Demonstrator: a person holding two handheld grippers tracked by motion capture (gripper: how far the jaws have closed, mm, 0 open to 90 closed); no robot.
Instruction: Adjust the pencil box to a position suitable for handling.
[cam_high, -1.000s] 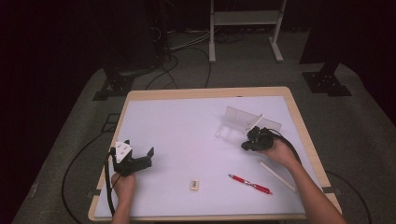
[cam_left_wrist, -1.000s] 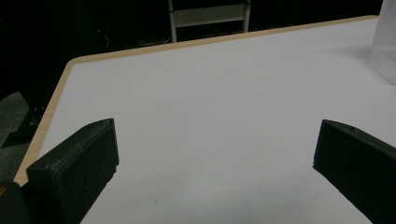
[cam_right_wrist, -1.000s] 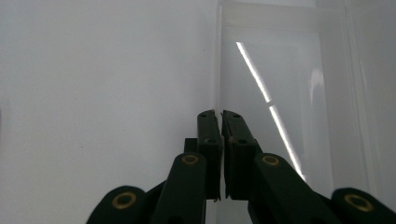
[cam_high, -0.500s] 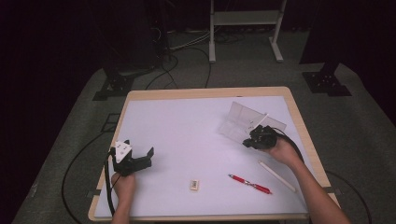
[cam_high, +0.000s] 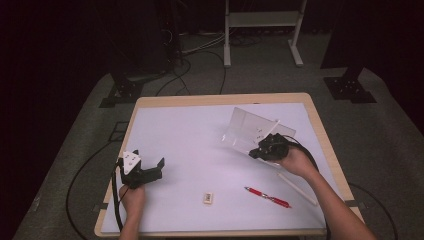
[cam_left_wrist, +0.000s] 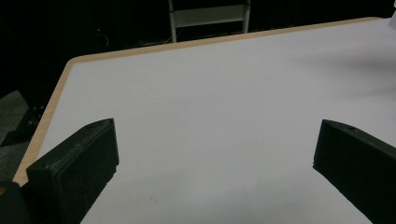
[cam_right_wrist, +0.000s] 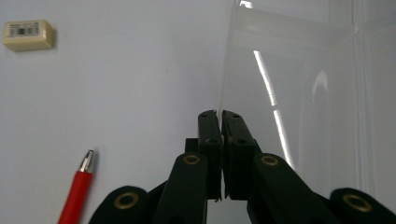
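On the right half of the white table (cam_high: 190, 130), a clear plastic box (cam_high: 255, 131) is tilted up off the surface. My right gripper (cam_high: 261, 150) holds its near edge. In the right gripper view the gripper (cam_right_wrist: 219, 114) is shut on the thin clear wall (cam_right_wrist: 289, 93), which stands upright between the pads. At the table's left front my left gripper (cam_high: 147, 162) rests in the hand. Its jaws (cam_left_wrist: 215, 128) stand open, with only bare tabletop between them.
A red pen (cam_high: 267, 197) (cam_right_wrist: 77, 191) lies near the front right. A small cream eraser (cam_high: 207, 198) (cam_right_wrist: 27, 33) lies front centre. A thin white stick (cam_high: 297, 188) lies by the right forearm. The wooden table rim (cam_high: 220, 97) borders dark floor with cables.
My right gripper has risen a little with the clear box, and the box's near edge has tipped up off the table. The left gripper has stayed put.
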